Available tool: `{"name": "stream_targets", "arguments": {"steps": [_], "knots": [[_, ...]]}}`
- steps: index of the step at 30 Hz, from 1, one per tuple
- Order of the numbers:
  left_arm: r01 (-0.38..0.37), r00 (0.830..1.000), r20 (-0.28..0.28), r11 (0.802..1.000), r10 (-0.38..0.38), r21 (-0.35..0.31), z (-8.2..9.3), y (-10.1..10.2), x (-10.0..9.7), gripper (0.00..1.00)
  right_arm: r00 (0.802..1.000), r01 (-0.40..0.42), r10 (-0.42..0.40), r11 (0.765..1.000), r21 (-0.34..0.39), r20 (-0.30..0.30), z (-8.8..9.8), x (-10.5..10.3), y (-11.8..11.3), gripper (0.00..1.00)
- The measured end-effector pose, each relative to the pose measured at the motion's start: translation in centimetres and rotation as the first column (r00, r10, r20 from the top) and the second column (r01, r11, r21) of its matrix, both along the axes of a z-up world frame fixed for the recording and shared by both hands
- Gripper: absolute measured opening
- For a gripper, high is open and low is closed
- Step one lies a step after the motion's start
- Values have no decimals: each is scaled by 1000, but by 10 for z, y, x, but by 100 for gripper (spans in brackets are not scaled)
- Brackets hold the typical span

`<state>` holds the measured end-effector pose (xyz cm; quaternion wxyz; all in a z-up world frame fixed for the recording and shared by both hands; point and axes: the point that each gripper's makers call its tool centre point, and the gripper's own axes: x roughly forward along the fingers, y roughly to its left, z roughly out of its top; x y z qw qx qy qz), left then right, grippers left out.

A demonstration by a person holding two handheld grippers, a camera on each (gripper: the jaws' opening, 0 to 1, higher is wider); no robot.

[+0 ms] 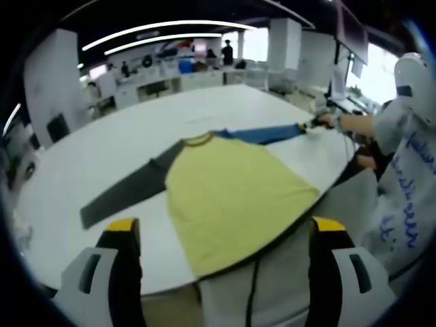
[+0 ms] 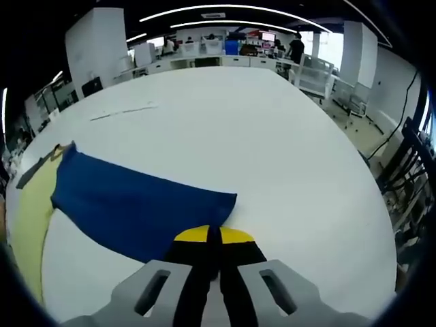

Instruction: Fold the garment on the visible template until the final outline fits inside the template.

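Note:
A yellow T-shirt (image 1: 228, 194) lies flat on the white table (image 1: 129, 136), with its hem at the near edge. Its dark grey sleeve (image 1: 126, 191) stretches out to the left. Its blue sleeve (image 1: 262, 134) runs right toward the other gripper (image 1: 317, 124), which a hand holds at the cuff. My left gripper (image 1: 225, 228) hovers open in front of the hem, with nothing between its jaws. In the right gripper view, my right gripper (image 2: 212, 235) is shut on the corner of the blue sleeve (image 2: 136, 204). The yellow body (image 2: 30, 218) lies at the left.
A person in white clothing (image 1: 402, 170) stands at the table's right edge. A thin pale strip (image 2: 126, 109) lies on the far tabletop. Desks, monitors and people fill the office behind. The table's rim (image 2: 381, 225) curves close on the right, with chairs beyond.

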<state>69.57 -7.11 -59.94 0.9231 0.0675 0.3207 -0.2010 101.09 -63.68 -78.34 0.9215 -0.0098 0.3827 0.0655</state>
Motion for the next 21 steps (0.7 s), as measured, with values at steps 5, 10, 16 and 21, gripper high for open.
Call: {"name": "stream_targets", "arguments": {"steps": [5, 10, 16, 21], "knots": [[7, 1000, -2, 1000, -7, 11, 1, 3, -2, 99, 1000, -2, 2, 1000, -2, 13, 7, -2, 1, 3], [36, 999, 5, 999, -35, -8, 2, -1, -1, 99, 999, -9, 9, 1000, 1, 33, 21, -2, 0, 3], [49, 999, 15, 999, -49, -21, 3, 0, 0, 99, 996, 2, -5, 999, 35, 90, 48, -1, 5, 3], [50, 998, 27, 999, -49, -18, 5, 7, 3, 99, 990, -14, 9, 999, 32, 140, 76, 3, 17, 3]]}}
